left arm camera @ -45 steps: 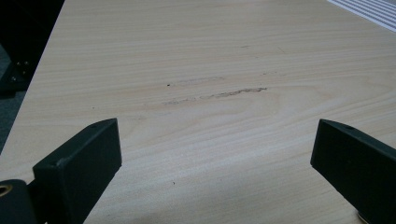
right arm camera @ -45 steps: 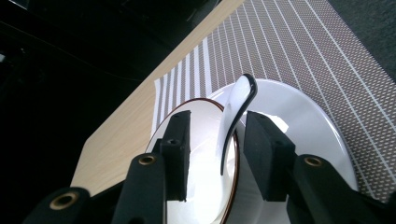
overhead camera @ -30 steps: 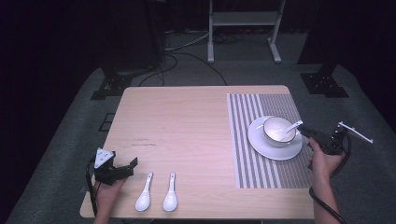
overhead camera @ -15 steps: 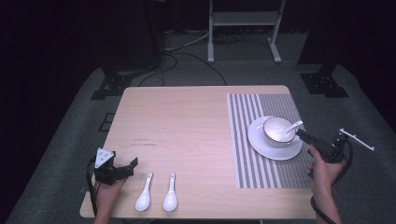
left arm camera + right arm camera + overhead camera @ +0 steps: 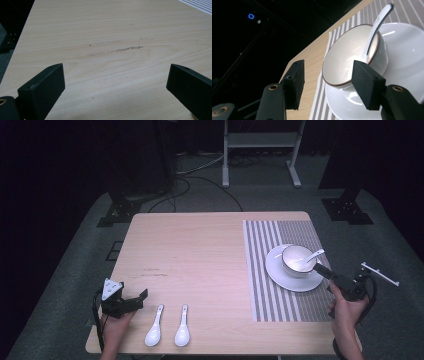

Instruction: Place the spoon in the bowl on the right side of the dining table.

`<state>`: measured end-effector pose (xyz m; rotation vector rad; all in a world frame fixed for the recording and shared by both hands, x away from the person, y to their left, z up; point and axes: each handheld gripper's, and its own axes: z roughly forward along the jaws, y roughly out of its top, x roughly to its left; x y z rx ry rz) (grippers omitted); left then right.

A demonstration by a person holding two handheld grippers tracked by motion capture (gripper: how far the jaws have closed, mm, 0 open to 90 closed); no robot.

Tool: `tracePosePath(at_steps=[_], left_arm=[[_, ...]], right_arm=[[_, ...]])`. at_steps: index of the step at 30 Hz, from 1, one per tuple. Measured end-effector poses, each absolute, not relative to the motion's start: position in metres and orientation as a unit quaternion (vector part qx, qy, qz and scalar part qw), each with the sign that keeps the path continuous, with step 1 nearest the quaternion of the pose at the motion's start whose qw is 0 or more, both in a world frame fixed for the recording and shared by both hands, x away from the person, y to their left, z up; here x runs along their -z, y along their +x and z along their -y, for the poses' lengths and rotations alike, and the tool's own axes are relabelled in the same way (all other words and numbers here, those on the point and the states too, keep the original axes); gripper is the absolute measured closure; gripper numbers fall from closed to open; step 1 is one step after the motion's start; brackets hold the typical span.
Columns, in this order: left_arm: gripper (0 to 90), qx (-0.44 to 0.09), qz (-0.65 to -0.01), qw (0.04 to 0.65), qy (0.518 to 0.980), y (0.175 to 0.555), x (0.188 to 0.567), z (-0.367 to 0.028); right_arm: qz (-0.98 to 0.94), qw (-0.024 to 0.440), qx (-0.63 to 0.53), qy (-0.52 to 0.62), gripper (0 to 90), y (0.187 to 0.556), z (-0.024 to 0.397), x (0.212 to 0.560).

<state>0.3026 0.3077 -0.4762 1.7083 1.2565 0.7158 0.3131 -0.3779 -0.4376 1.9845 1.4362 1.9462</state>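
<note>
Jaws first: the left gripper (image 5: 135, 299) sits at the lower left of the high view with its jaws wide apart and nothing between them. In the left gripper view they frame bare wood of the table (image 5: 117, 32), with a few faint scuff marks (image 5: 116, 50) across the middle of that frame.

Just to the right of that gripper, near the bottom edge of the high view, two white spoons lie side by side, the left spoon (image 5: 153, 332) and the right spoon (image 5: 181, 332), bowls toward the person, handles pointing up the frame. Close together, not touching as far as one can tell.

Further right there's a striped placemat (image 5: 265, 270), and on it a white plate (image 5: 280, 275) with a bowl (image 5: 296, 260) sitting on top. A third spoon (image 5: 314, 255) rests in the bowl, handle sticking out over the rim to the right.

At the right edge, the right gripper (image 5: 322, 269) hovers just beside the plate. Its jaws have just been opening and stand apart, nothing between them; in the right gripper view the bowl (image 5: 352, 55) sits just beyond them.
</note>
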Motion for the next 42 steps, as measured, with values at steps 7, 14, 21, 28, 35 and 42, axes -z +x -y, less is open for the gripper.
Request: tracePosePath(at_steps=[7, 14, 21, 28, 35, 42], left_arm=[[0.5, -0.288, -0.504, 0.437, 0.687, 0.302, 0.476, -0.308], [0.5, -0.287, -0.503, 0.436, 0.688, 0.302, 0.476, -0.308], [0.6, -0.288, -0.504, 0.437, 0.687, 0.302, 0.476, -0.308], [0.5, -0.288, -0.504, 0.436, 0.688, 0.302, 0.476, -0.308], [0.5, -0.288, -0.504, 0.436, 0.688, 0.302, 0.476, -0.308], [0.6, -0.288, -0.503, 0.436, 0.688, 0.302, 0.476, -0.308]], right_arm=[[-0.467, -0.003, -0.626, 0.624, 41.9, 0.306, 0.369, 0.442], [-0.473, -0.011, -0.627, 0.619, 41.6, 0.301, 0.363, 0.446], [-0.478, -0.017, -0.630, 0.611, 41.3, 0.298, 0.358, 0.447], [-0.486, -0.023, -0.631, 0.604, 40.9, 0.295, 0.353, 0.448], [-0.492, -0.028, -0.631, 0.599, 40.8, 0.290, 0.348, 0.451], [-0.499, -0.032, -0.629, 0.595, 40.7, 0.286, 0.343, 0.454]])
